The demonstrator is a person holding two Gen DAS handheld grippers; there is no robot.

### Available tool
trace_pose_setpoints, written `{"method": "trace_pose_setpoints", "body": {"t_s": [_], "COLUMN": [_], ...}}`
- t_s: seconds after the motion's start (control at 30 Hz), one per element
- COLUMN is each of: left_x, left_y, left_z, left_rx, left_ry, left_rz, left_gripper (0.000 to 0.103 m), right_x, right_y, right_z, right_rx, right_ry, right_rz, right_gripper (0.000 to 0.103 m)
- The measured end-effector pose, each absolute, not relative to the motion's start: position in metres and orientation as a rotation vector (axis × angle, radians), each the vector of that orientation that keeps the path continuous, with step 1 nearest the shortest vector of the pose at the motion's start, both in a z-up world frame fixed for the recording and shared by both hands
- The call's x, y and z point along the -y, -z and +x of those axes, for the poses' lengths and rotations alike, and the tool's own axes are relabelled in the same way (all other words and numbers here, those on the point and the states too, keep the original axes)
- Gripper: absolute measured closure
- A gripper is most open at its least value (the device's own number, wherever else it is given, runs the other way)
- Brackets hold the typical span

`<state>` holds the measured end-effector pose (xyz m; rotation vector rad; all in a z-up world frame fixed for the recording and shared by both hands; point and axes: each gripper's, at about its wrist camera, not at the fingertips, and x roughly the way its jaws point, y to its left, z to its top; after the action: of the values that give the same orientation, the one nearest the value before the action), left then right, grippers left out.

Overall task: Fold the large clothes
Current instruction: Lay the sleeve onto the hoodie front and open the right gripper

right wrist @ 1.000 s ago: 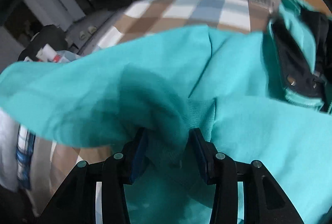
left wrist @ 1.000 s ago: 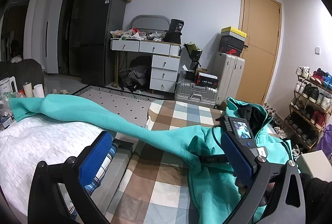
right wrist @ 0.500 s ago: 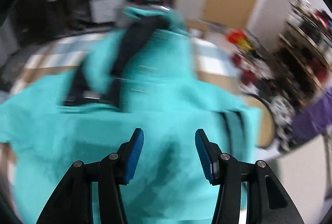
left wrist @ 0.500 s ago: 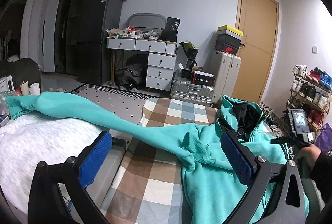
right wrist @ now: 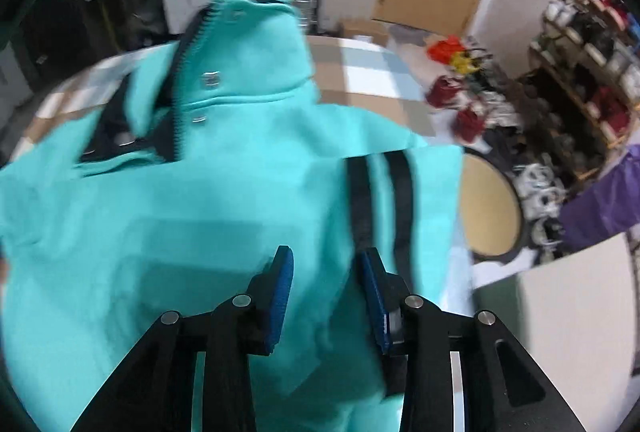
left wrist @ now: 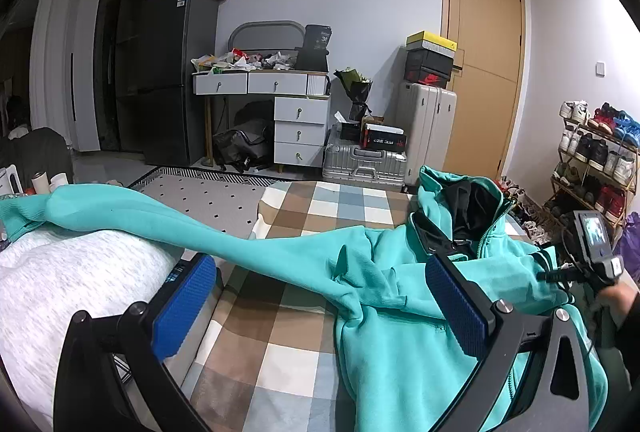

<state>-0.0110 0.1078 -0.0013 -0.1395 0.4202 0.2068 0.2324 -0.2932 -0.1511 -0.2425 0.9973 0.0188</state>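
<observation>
My right gripper (right wrist: 326, 296) has swung from the sleeve to the teal zip hoodie's (right wrist: 224, 200) black-striped right side, jaws just narrowing, gripping nothing. The hoodie lies on the checked bedspread (left wrist: 288, 352), one sleeve stretched towards the left edge. My left gripper (left wrist: 320, 304) gapes empty.

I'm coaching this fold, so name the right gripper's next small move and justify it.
Probably lower the right gripper onto the teal jacket near the black stripes and close. Its jaws, which have just been closing, stand apart above the cloth with nothing pinched. The left gripper is open too, and one sleeve lies stretched out unfolded.
</observation>
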Motion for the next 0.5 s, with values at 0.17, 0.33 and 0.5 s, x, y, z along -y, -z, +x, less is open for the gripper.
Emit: {"method": "trace_pose_setpoints", "body": {"t_s": [0.17,0.33,0.5], "left_x": [-0.102,-0.106,-0.112], "left_y": [0.004,0.01,0.011], "left_z": [-0.009,-0.006,-0.007], "left_rx": [-0.422,-0.441,-0.454], "left_ry": [-0.229,-0.256,-0.273], "left_rz": [-0.12,-0.124,-0.141], "left_gripper": [0.001,0.001,0.001], "right_x": [0.292,0.287,0.245], "right_y": [0.185,0.153,0.091], "right_z": [0.216,0.197,0.119], "right_rx": [-1.065,-1.012,-0.775], "right_ry": [-0.006,-0.099,-0.261], "right_rz": [-0.307,-0.124,-0.07], "right_gripper": [0.068,0.07,0.061]}}
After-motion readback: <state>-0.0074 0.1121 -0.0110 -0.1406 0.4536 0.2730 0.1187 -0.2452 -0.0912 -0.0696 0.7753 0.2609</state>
